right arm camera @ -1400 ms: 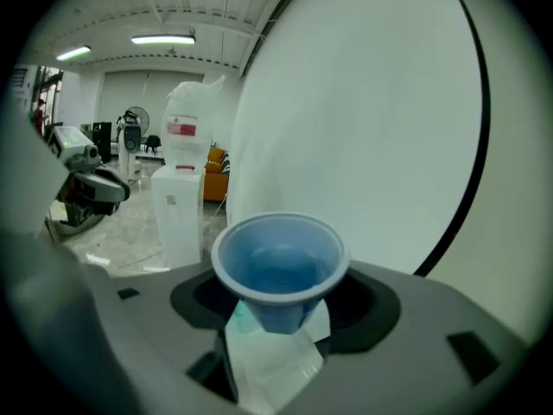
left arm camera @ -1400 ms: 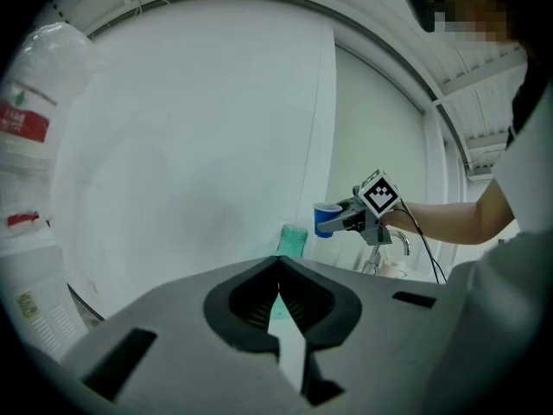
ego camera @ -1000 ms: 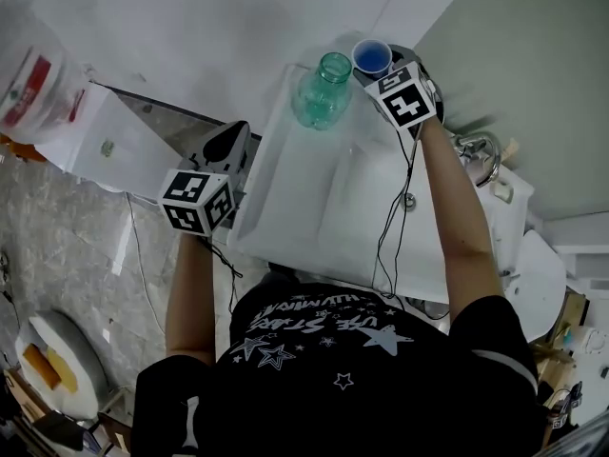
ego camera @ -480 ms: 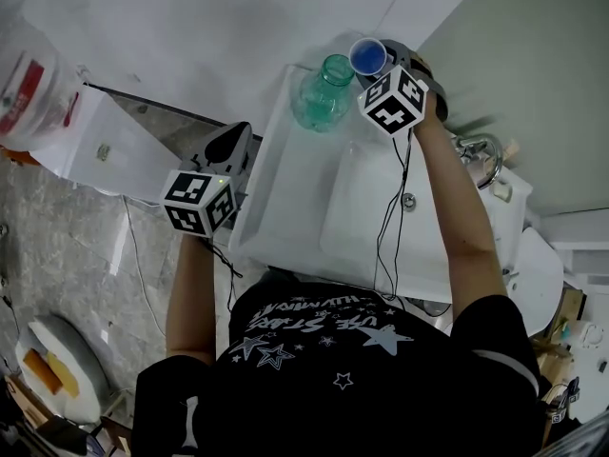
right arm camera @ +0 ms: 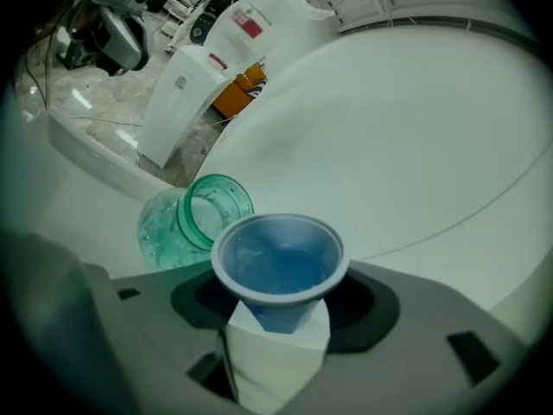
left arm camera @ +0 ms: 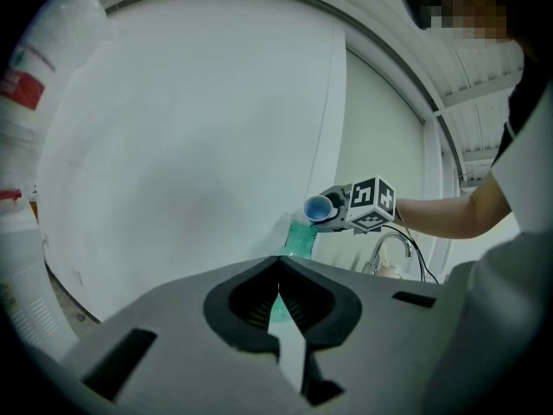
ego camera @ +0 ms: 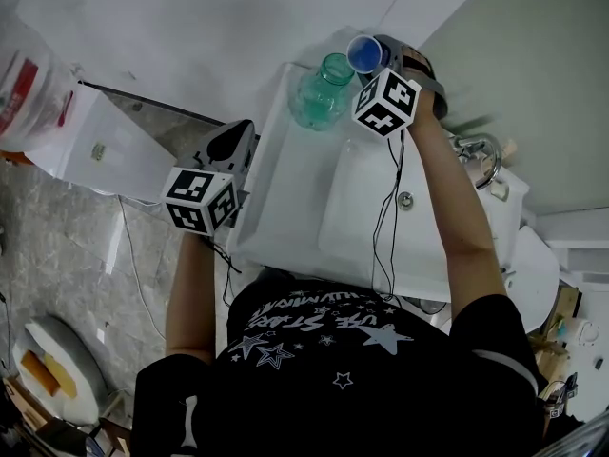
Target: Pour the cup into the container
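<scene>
- While tipped toward the green jar (ego camera: 319, 95), the blue cup (right arm camera: 278, 262) sits clamped in the right gripper (right arm camera: 278, 322) jaws, near the jar's mouth.
- Jar stands on the white sink (ego camera: 285, 198) rim.
- Left gripper (left arm camera: 278, 275) jaws closed, empty, well apart from the jar.

The left gripper (left arm camera: 278, 266) has its fingers (left arm camera: 246, 301) together and empty. Beyond, the right gripper (left arm camera: 339, 212) holds a blue cup (left arm camera: 319, 207) tilted above a green jar (left arm camera: 299, 237).
</scene>
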Action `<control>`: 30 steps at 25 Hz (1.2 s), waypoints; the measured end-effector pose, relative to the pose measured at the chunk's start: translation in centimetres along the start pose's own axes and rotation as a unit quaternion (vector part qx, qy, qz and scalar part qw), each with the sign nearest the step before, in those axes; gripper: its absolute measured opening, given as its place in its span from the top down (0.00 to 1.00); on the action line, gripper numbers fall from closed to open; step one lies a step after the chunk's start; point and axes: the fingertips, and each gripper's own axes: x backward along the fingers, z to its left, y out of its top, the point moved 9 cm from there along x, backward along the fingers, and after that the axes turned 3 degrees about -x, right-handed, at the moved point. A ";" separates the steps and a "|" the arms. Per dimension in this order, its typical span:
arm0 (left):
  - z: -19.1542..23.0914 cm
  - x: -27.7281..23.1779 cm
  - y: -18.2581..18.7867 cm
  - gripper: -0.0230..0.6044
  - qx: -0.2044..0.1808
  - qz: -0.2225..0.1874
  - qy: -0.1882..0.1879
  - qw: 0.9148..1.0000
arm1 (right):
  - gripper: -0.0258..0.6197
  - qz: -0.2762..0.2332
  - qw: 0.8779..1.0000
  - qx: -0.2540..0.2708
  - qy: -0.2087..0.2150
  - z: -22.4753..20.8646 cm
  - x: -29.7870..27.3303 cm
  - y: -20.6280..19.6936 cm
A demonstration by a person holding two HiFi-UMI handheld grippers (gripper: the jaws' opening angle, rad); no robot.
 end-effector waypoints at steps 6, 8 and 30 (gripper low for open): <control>-0.1 -0.2 -0.1 0.95 0.002 -0.001 -0.002 1.000 | 0.53 0.012 0.999 0.038 -0.014 0.2 -0.3 0.1; -0.1 -0.2 -0.2 0.95 0.003 -0.001 -0.002 1.000 | 0.53 0.015 0.999 0.049 -0.018 0.2 -0.4 0.1; -0.4 0.4 -0.1 0.95 0.006 -0.010 0.005 1.000 | 0.53 0.028 0.989 0.135 -0.057 0.2 0.0 0.7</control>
